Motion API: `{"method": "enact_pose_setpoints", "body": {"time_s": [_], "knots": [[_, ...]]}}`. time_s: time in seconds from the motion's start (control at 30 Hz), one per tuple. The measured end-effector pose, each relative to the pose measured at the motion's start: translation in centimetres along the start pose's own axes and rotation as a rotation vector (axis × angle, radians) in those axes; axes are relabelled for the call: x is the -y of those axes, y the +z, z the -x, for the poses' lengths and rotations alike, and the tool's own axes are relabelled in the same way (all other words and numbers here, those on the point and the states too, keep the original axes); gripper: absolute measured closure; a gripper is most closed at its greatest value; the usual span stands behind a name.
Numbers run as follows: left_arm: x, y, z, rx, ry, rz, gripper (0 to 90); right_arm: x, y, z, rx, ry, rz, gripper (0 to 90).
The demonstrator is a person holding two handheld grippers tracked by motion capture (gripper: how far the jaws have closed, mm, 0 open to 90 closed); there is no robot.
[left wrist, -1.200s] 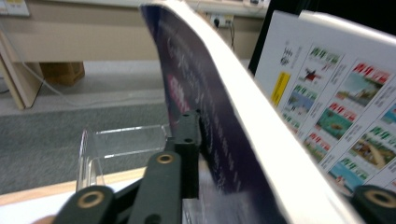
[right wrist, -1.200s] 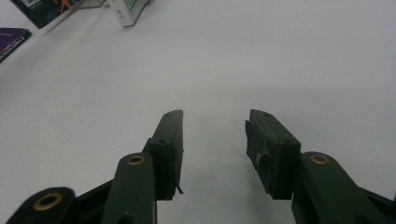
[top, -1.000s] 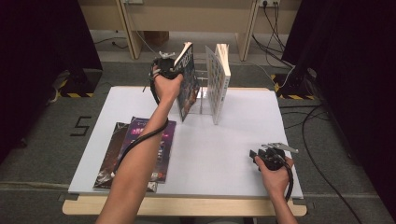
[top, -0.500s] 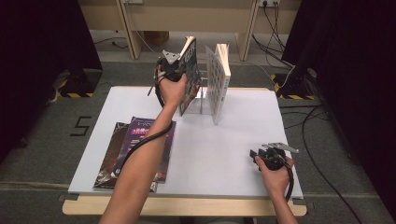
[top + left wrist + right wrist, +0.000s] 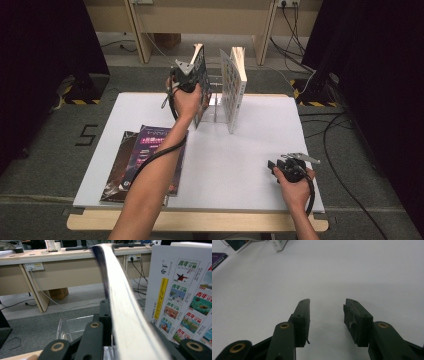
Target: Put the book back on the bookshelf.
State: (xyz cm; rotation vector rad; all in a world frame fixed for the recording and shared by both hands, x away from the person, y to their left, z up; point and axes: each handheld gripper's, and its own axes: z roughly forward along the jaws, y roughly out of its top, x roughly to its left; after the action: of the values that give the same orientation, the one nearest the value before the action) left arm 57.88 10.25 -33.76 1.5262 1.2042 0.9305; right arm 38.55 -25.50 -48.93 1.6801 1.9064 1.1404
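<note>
1. Dark magazine (image 5: 201, 80) clamped edge-on in left gripper (image 5: 186, 80), held upright over far side of white table (image 5: 240, 165), at clear acrylic rack (image 5: 216, 107).
2. Seen along left gripper's jaws: page edge (image 5: 125, 305) bows up and away, jaws shut on its lower part, rack's clear wall (image 5: 72, 326) just below.
3. White magazine (image 5: 234, 87) with grid of small covers stands upright in rack just beside, right of the held one; close but contact not resolvable.
4. Two more magazines (image 5: 150, 160) lie flat, stacked, near table's front left, partly under left forearm.
5. Right gripper (image 5: 289, 167) rests low at table's front right, well apart from rack. Jaws spread, nothing between, bare tabletop (image 5: 327, 277) ahead.
6. Floor beyond: grey carpet, cables, wooden desk legs.
</note>
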Motion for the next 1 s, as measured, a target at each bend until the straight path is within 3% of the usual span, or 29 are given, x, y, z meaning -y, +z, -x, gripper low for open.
{"method": "enact_pose_setpoints", "body": {"time_s": [0.17, 0.27, 0.5, 0.53, 0.93, 1.0], "knots": [[-0.2, -0.2, -0.5, 0.023, -0.027, -0.012, 76.3, 0.0, 0.0, -0.1, 0.002, -0.011, 0.003, 56.2], [-0.2, -0.4, -0.7, 0.026, -0.033, -0.012, 69.9, 0.0, 0.0, -0.2, -0.001, 0.000, -0.001, 56.2], [-0.3, -1.1, -1.0, 0.074, -0.070, -0.007, 57.5, -0.1, 0.0, -0.2, 0.003, -0.015, 0.006, 56.2], [-0.3, -1.3, -1.0, 0.080, -0.074, -0.012, 56.1, -0.1, -0.1, -0.3, 0.005, 0.000, 0.002, 56.2], [0.3, -3.9, -2.0, 0.145, -0.161, -0.046, 50.0, -0.3, -0.2, -0.8, 0.006, -0.022, 0.015, 56.2], [0.4, -4.5, -2.1, 0.145, -0.157, -0.055, 49.2, -0.3, -0.3, -0.8, 0.009, -0.028, 0.016, 56.2]]}}
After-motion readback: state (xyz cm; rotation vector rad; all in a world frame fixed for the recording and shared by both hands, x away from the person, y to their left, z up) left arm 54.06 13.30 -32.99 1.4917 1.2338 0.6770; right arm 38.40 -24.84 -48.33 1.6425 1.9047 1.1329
